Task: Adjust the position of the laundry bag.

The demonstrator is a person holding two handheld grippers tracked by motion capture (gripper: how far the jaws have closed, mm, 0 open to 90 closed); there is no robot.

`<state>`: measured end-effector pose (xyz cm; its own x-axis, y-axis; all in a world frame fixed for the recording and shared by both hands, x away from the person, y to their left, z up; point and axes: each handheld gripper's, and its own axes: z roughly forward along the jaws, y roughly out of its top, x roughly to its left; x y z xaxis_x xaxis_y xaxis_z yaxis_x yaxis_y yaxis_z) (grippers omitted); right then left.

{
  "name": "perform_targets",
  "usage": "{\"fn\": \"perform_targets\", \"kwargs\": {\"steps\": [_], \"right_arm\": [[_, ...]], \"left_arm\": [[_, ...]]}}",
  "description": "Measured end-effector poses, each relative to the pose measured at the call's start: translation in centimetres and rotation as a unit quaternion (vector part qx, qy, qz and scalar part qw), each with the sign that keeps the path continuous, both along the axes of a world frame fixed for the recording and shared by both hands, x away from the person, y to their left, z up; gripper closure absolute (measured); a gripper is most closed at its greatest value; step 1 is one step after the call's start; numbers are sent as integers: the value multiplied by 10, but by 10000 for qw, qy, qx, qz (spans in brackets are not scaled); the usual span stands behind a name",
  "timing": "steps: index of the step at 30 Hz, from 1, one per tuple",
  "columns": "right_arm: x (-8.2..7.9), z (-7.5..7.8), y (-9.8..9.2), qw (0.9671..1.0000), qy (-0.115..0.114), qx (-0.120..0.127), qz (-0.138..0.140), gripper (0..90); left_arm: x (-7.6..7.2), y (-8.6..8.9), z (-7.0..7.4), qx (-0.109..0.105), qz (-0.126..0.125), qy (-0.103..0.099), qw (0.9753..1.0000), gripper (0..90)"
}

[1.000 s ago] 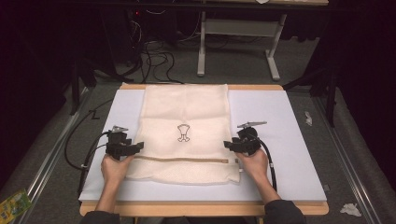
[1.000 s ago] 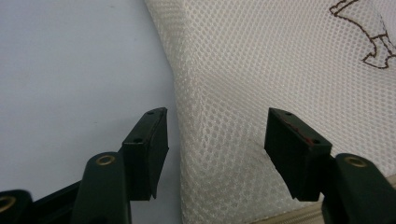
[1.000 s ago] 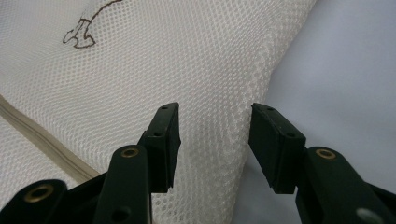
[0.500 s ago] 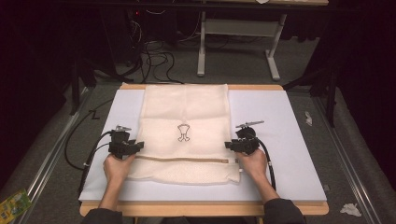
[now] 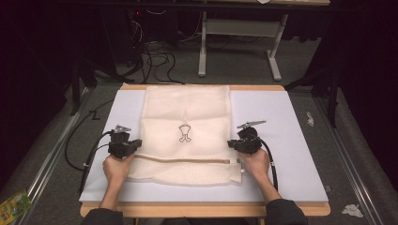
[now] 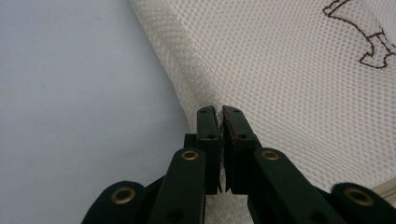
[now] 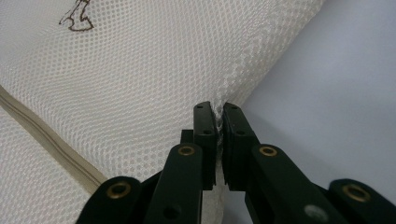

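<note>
Mesh laundry bag point(image 5: 185, 136) flat on white table point(image 5: 291, 140). Left gripper point(image 6: 220, 122): jaws pinch the bag's left side edge; mesh extends ahead and rightward. Right gripper point(image 7: 218, 119): jaws pinch the right edge; mesh ahead-left, zipper point(image 7: 46, 144) left of jaws.

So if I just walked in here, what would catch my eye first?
Probably the cream mesh bag spread flat in the middle of the pale table, with a small brown drawing at its centre and a zip running across near the person's side. Next, the two black hand-held tools: the left gripper and the right gripper each pinch one side edge of the bag.
</note>
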<state>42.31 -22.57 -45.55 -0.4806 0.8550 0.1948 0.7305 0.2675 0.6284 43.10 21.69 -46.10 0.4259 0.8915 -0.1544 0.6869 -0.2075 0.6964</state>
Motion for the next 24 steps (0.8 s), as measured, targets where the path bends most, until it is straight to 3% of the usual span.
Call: {"fn": "perform_targets", "kwargs": {"steps": [4, 24], "right_arm": [[-2, 4, -3, 9999, -96, 18, -28, 871], [-8, 10, -23, 9995, -259, 134, -152, 872]], "left_arm": [[-1, 0, 2, -117, -38, -46, 9999, 866], [-2, -12, 11, -254, -186, -205, 9993, 867]]}}
